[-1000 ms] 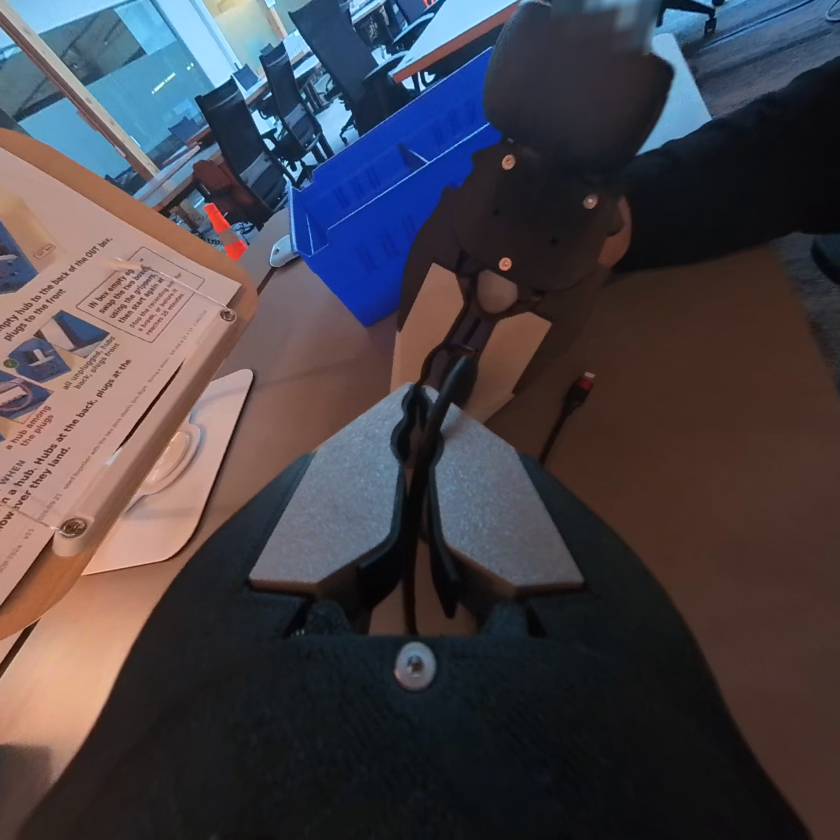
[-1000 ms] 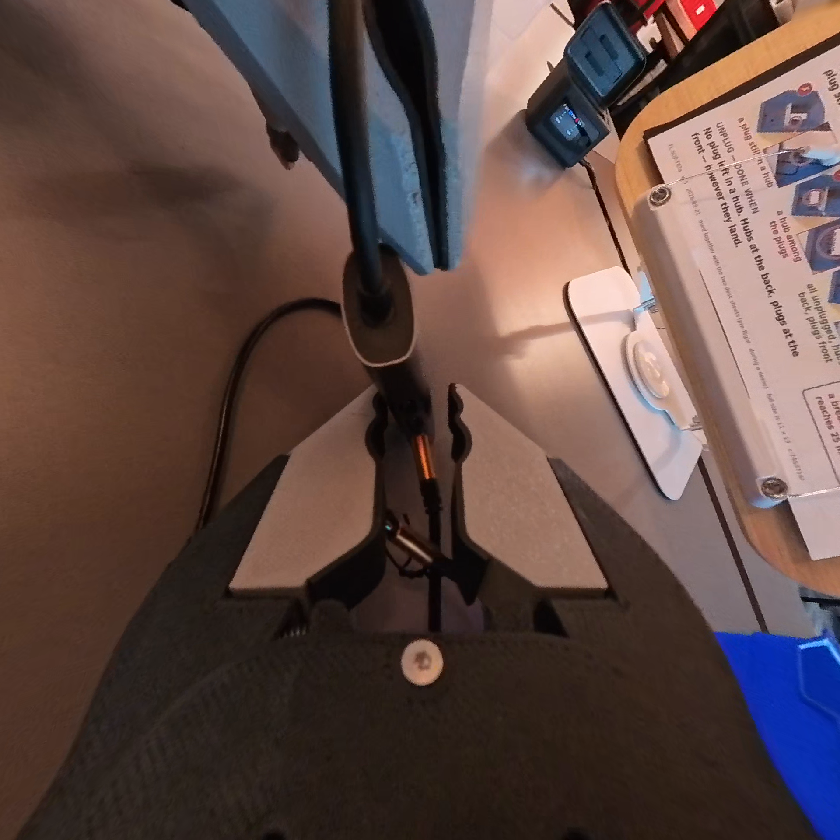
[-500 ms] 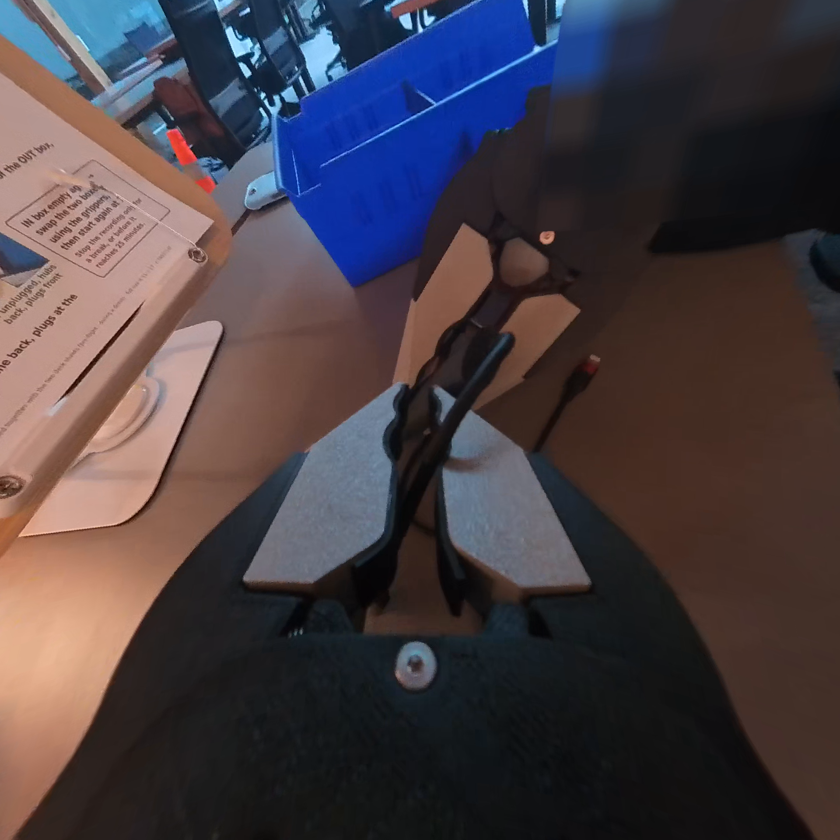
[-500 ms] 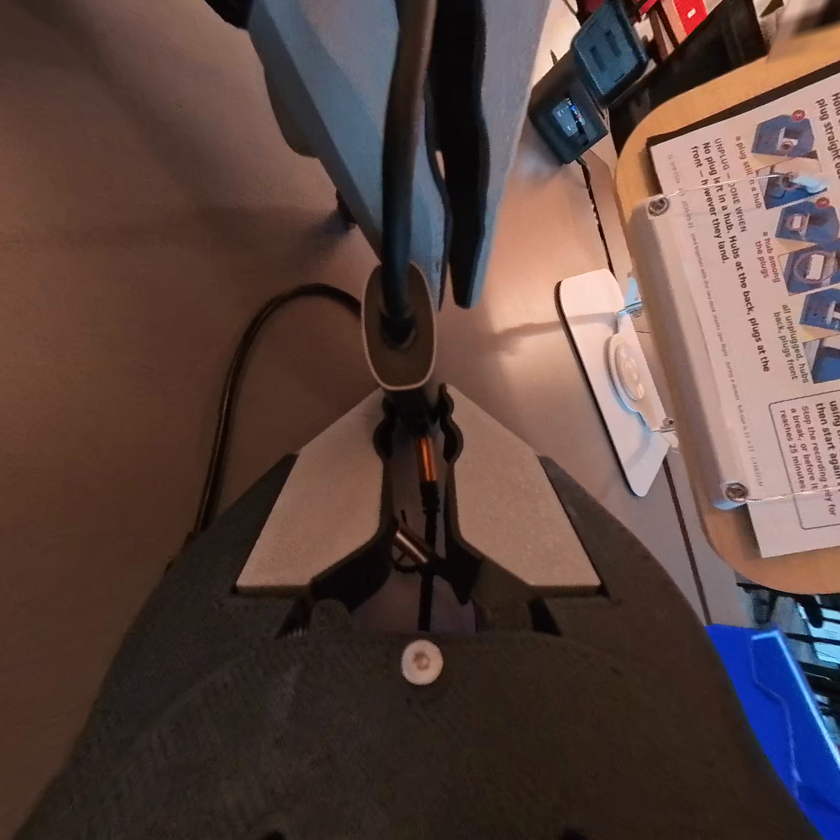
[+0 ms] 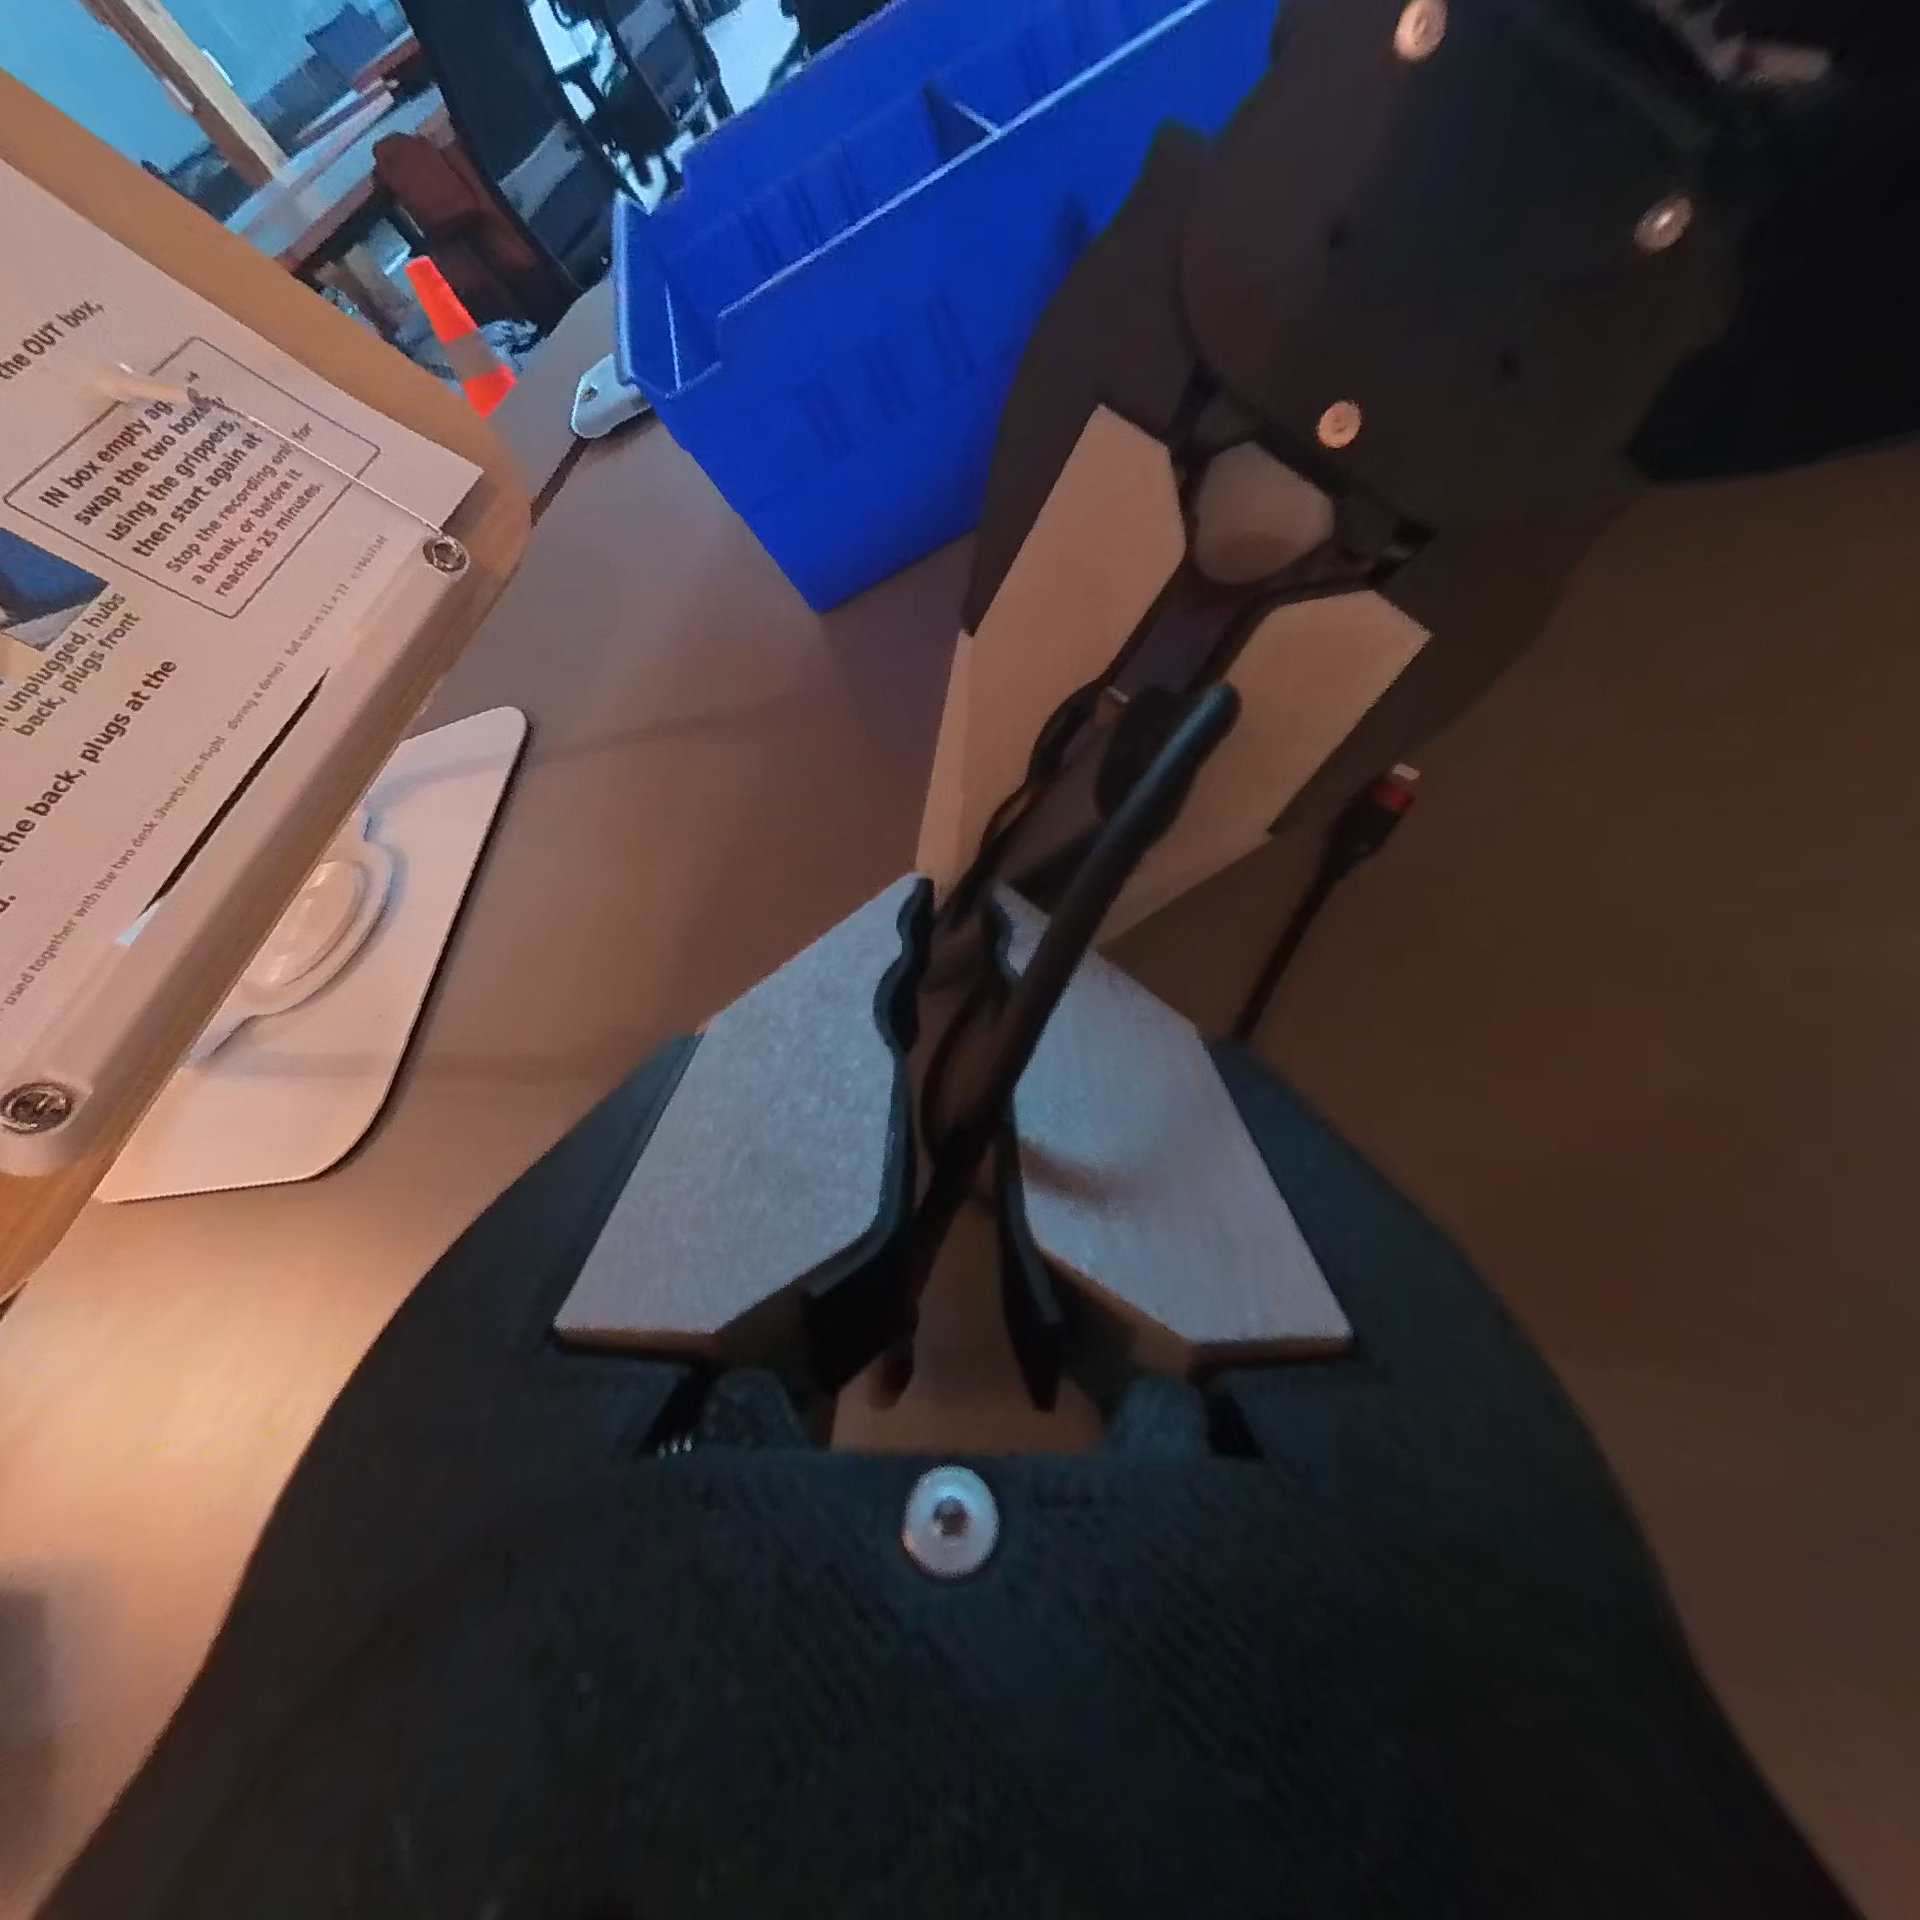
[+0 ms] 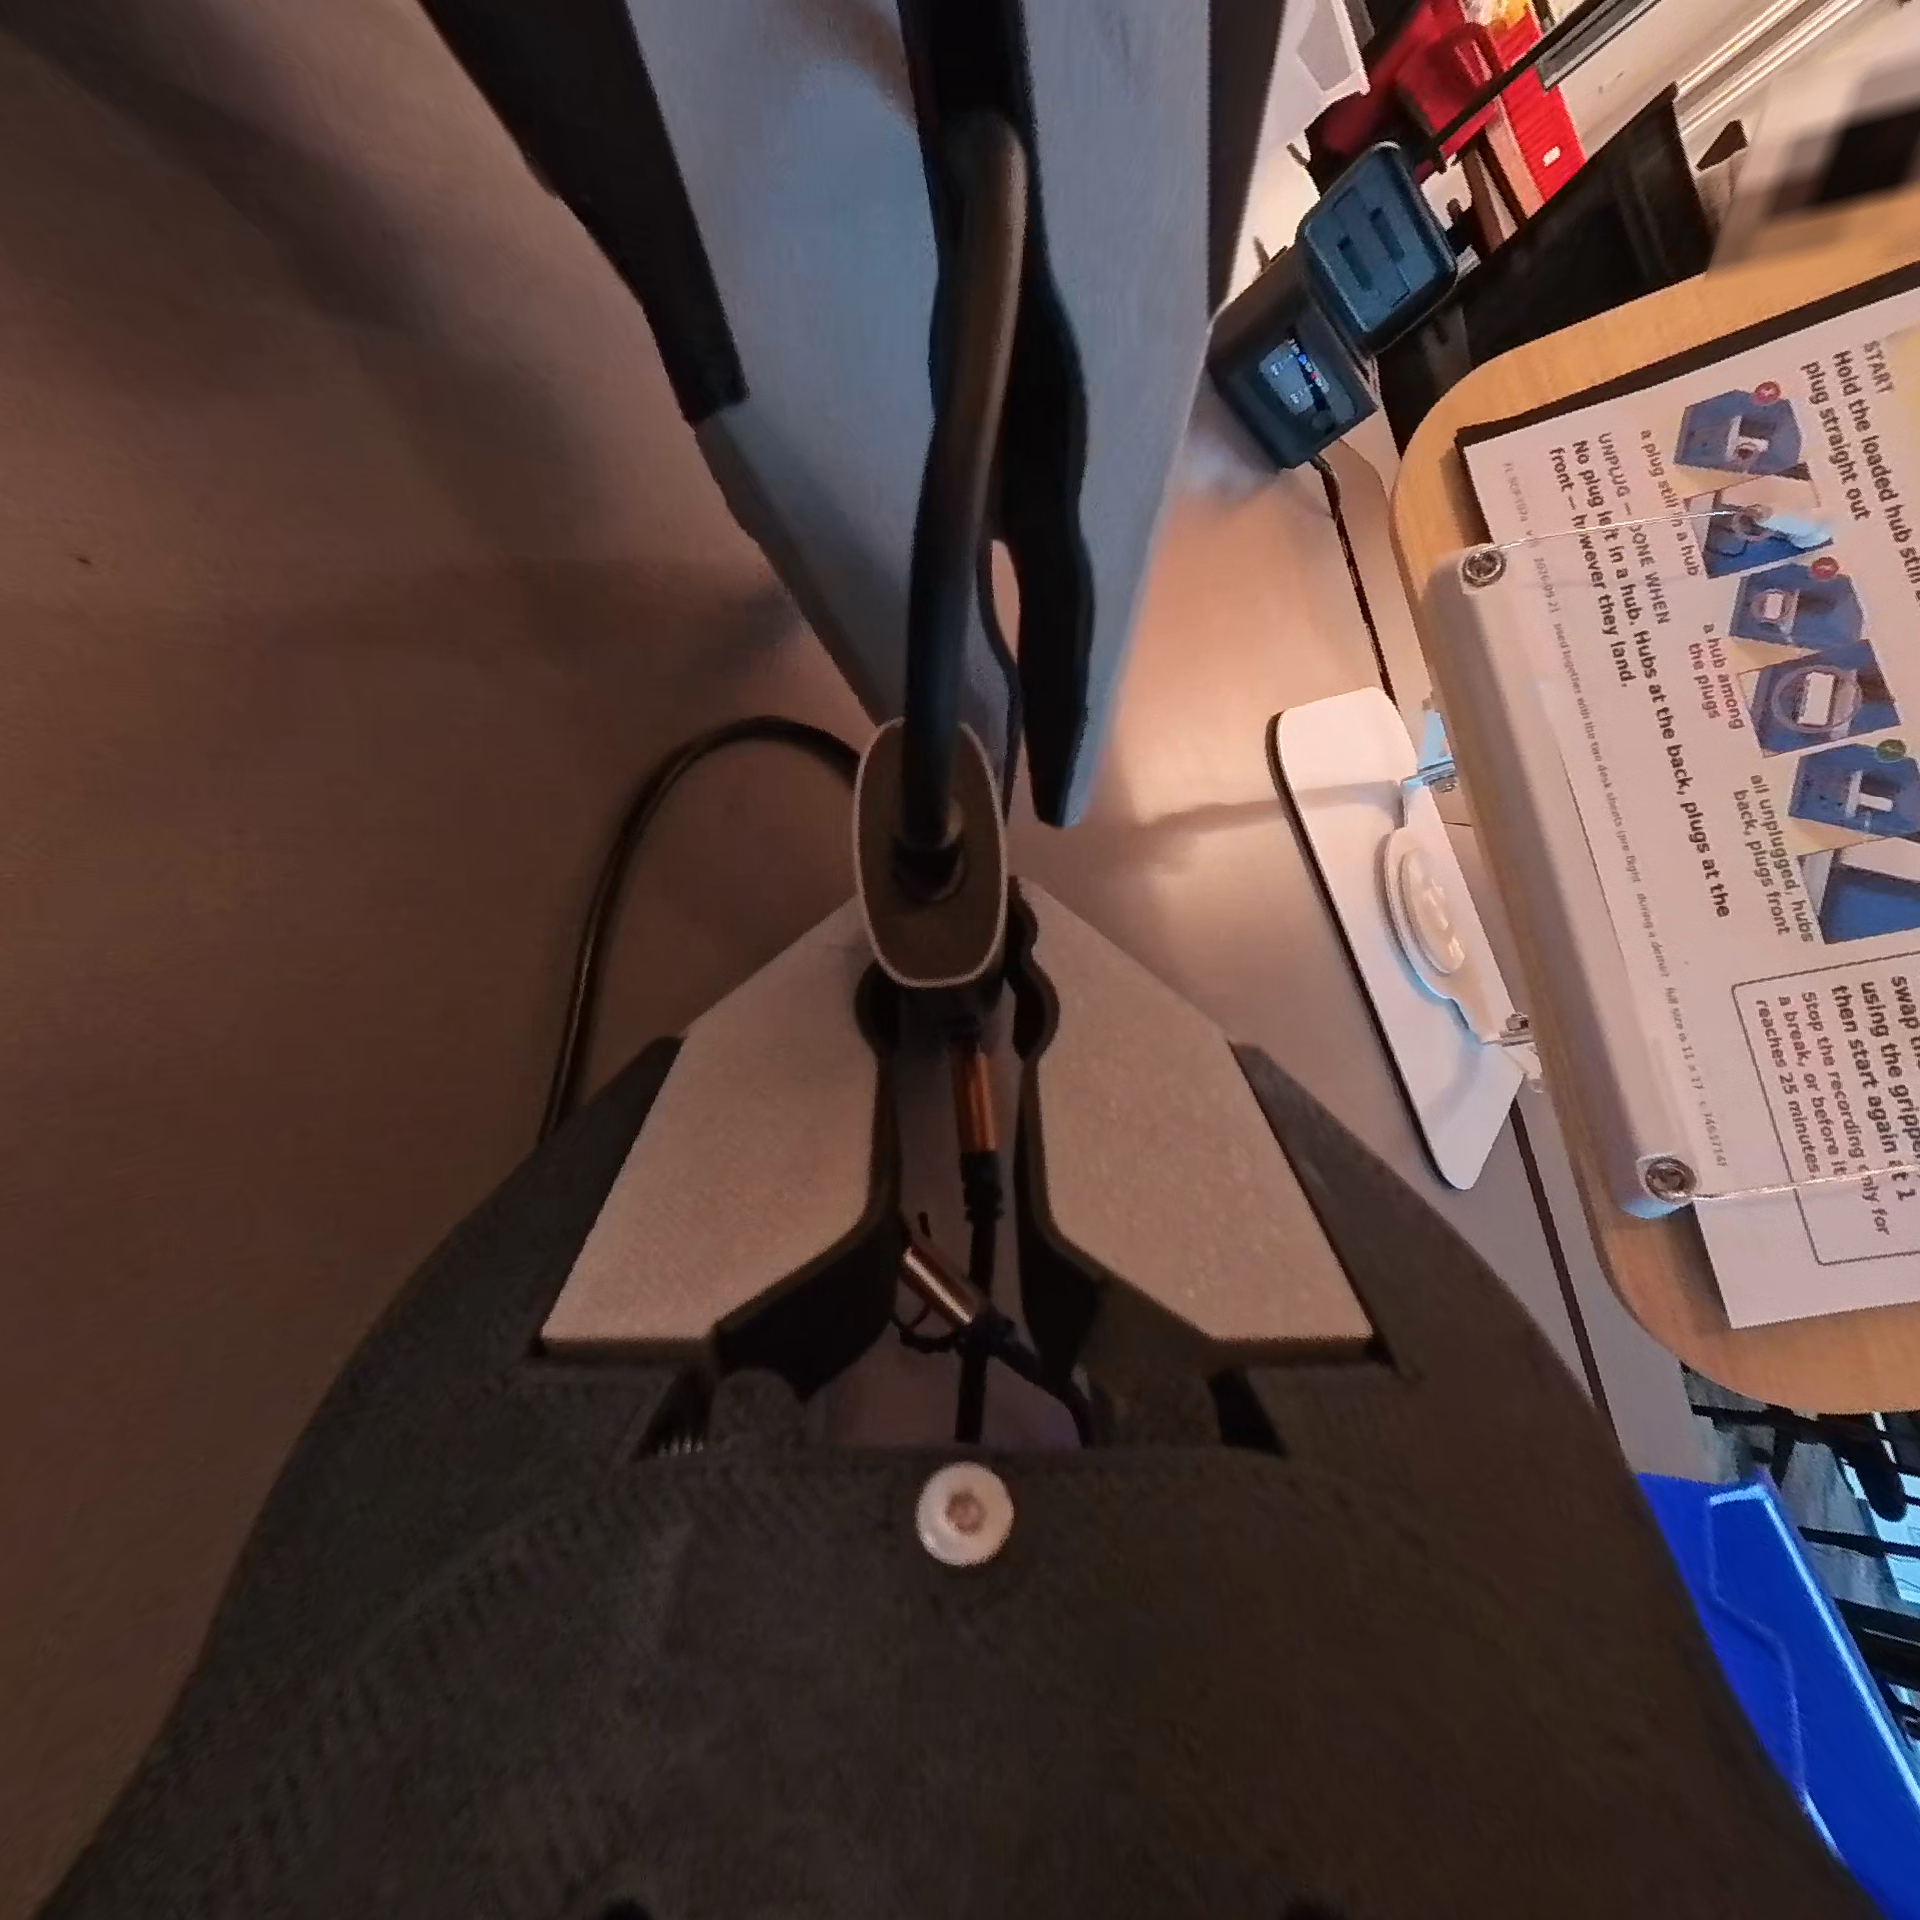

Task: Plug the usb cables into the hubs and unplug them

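Cable point(image 5: 1060, 956) is running up between the grey pads of the left hand-held gripper point(image 5: 951, 940), whose fingers are squeezing together on it in the left wrist view. The black cord is leaning toward one o'clock and ending at the right hand-held gripper point(image 5: 1164, 748), which is hanging nose-down over the brown counter point(image 5: 1662, 1039). At two o'clock a second lead with a red-tipped plug point(image 5: 1387, 805) is lying loose on the counter. A blue bin point(image 5: 831, 312) is sitting at twelve o'clock, an orange cone point(image 5: 452, 332) is standing at eleven, and a tilted instruction board point(image 5: 187, 623) on a white base is filling the nine o'clock side.

In the right wrist view, the right hand-held gripper point(image 6: 956, 997) is closing its pads on the hub point(image 6: 930, 883), a small silver-rimmed body poking out from its tips. The hub's cable point(image 6: 956, 499) is climbing toward twelve o'clock into the left hand-held gripper point(image 6: 1018, 790), pinched there. Behind the hub, inside the fingers, a copper-coloured plug point(image 6: 974, 1091) is showing; whether it is seated I cannot tell. Another black cord point(image 6: 623, 862) is curving over the counter point(image 6: 312, 727) at ten o'clock. The instruction board point(image 6: 1683, 831) is sitting at three o'clock, with dark chargers point(image 6: 1330, 343) at one o'clock.
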Tool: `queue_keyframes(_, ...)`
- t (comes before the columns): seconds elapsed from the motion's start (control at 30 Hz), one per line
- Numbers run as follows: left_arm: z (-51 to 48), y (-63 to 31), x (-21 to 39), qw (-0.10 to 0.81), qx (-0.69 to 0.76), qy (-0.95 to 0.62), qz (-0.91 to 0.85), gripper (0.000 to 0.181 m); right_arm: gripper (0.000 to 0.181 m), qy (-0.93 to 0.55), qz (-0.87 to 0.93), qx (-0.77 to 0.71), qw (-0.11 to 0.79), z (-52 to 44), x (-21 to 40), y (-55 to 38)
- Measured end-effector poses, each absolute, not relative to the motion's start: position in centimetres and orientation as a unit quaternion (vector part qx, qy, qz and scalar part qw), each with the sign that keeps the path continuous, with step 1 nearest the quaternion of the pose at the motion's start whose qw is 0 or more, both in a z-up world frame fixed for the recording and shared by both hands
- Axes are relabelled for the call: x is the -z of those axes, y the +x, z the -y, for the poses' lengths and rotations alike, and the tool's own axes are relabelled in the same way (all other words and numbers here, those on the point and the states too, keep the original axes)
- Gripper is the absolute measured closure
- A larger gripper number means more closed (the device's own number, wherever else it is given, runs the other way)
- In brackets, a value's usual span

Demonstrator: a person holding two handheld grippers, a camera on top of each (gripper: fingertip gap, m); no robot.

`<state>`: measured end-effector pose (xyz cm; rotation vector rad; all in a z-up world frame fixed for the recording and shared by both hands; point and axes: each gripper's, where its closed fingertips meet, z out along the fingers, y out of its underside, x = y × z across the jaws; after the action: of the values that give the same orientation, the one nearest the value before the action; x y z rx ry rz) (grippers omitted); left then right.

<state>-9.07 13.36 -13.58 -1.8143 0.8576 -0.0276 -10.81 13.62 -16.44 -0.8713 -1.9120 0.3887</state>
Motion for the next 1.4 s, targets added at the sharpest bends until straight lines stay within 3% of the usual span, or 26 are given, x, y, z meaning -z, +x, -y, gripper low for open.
queue_keyframes(0.23,-13.1,-8.7,13.4,0.542,-0.071,-0.731,-0.408,0.181,0.166,-0.349,0.787,-0.174,0.479,-13.1,16.5,-10.8)
queue_keyframes(0.63,-12.8,-9.2,12.4,0.558,-0.009,-0.743,-0.37,0.181,0.166,-0.364,0.776,-0.181,0.482,-13.8,16.1,-10.8)
queue_keyframes(0.8,-13.3,-9.6,13.1,0.546,-0.01,-0.757,-0.36,0.166,0.166,-0.362,0.781,-0.176,0.478,-13.7,16.4,-10.7)
queue_keyframes(1.07,-13.0,-9.4,12.9,0.548,-0.015,-0.75,-0.371,0.165,0.166,-0.364,0.781,-0.186,0.471,-13.7,16.4,-10.6)
queue_keyframes(1.2,-11.4,-8.4,12.6,0.545,0.045,-0.735,-0.4,0.142,0.166,-0.364,0.781,-0.182,0.474,-13.8,16.3,-10.5)
queue_keyframes(1.4,-11.5,-7.0,12.7,0.557,0.019,-0.713,-0.426,0.147,0.166,-0.351,0.788,-0.188,0.469,-12.8,16.4,-10.5)
